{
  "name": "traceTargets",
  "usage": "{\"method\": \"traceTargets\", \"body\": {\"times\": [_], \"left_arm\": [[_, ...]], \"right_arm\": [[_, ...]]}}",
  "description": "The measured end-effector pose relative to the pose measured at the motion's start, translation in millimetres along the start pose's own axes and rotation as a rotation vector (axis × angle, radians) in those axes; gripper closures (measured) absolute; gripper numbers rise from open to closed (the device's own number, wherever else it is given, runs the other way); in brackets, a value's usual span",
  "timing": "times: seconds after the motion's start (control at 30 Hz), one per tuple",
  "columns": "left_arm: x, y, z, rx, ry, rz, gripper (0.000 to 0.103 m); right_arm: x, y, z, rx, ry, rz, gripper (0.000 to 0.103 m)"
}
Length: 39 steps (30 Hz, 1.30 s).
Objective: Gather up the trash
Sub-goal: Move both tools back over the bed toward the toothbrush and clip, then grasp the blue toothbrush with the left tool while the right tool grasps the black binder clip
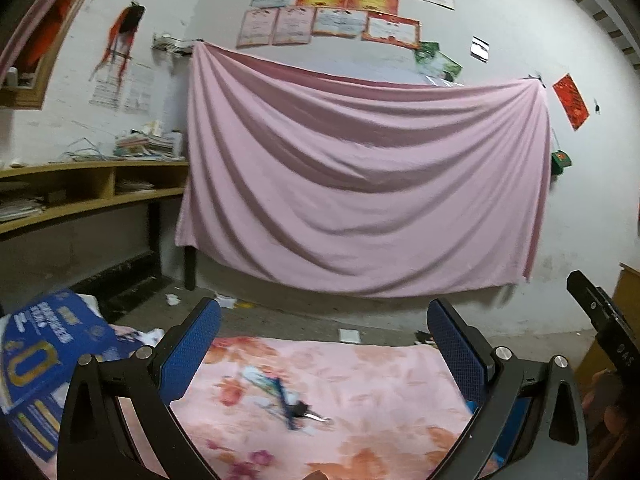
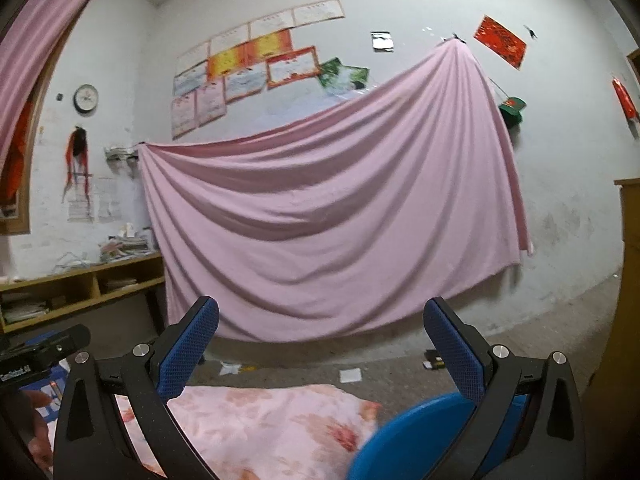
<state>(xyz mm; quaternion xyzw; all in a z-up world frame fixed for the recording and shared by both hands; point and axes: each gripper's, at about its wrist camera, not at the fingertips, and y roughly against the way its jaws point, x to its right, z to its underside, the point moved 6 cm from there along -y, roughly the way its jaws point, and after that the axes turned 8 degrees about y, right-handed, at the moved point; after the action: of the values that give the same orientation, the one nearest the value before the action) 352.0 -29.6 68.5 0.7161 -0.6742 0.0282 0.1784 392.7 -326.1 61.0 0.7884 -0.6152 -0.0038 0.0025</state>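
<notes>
Wrapper scrap (image 1: pixel 286 398), crinkly, blue and white, is lying on the floral cloth (image 1: pixel 360 384), just ahead of my left tongs (image 1: pixel 324 344), long axis slanting from far-left to near-right. I am holding both tongs spread and empty; my right tongs (image 2: pixel 320 344) are hovering near a smooth blue bin rim (image 2: pixel 408 432).

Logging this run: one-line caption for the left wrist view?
Open left claw above floral pink cloth bearing a crumpled blue-white wrapper.
</notes>
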Motion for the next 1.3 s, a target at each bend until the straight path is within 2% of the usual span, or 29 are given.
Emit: {"method": "traceTargets", "body": {"times": [0.2,0.57,0.73,0.97,1.07,1.1,1.13,1.17,1.3], "left_arm": [[-32.3,8.1,0.9,0.024,-0.004,-0.049,0.002],[-78.5,10.2,15.9,0.018,-0.025,-0.104,0.002],[-91.1,3.4,26.3,-0.023,-0.026,-0.107,0.002],[-98.4,-22.3,48.0,-0.162,-0.056,-0.125,0.002],[-100.3,-36.5,57.3,-0.227,-0.056,-0.129,0.002],[-102.2,-40.9,59.5,-0.242,-0.055,-0.134,0.002],[-103.5,-46.7,63.3,-0.269,-0.052,-0.139,0.003],[-105.0,-51.9,66.2,-0.291,-0.048,-0.142,0.003],[-111.3,-70.2,79.1,-0.37,-0.031,-0.143,0.015]], "right_arm": [[-38.3,-7.3,0.1,0.018,0.037,-0.047,0.0],[-104.0,-34.8,19.0,-0.046,0.109,-0.145,0.0],[-127.3,-51.5,37.6,-0.125,0.154,-0.204,0.0],[-145.4,-79.3,64.7,-0.295,0.181,-0.291,0.001],[-148.5,-91.0,78.8,-0.383,0.174,-0.328,0.012],[-149.0,-93.9,83.3,-0.411,0.173,-0.339,0.02],[-150.5,-98.4,88.4,-0.447,0.174,-0.349,0.025],[-152.6,-102.5,92.8,-0.476,0.173,-0.36,0.026],[-161.7,-114.4,115.7,-0.61,0.167,-0.427,0.04]]}}
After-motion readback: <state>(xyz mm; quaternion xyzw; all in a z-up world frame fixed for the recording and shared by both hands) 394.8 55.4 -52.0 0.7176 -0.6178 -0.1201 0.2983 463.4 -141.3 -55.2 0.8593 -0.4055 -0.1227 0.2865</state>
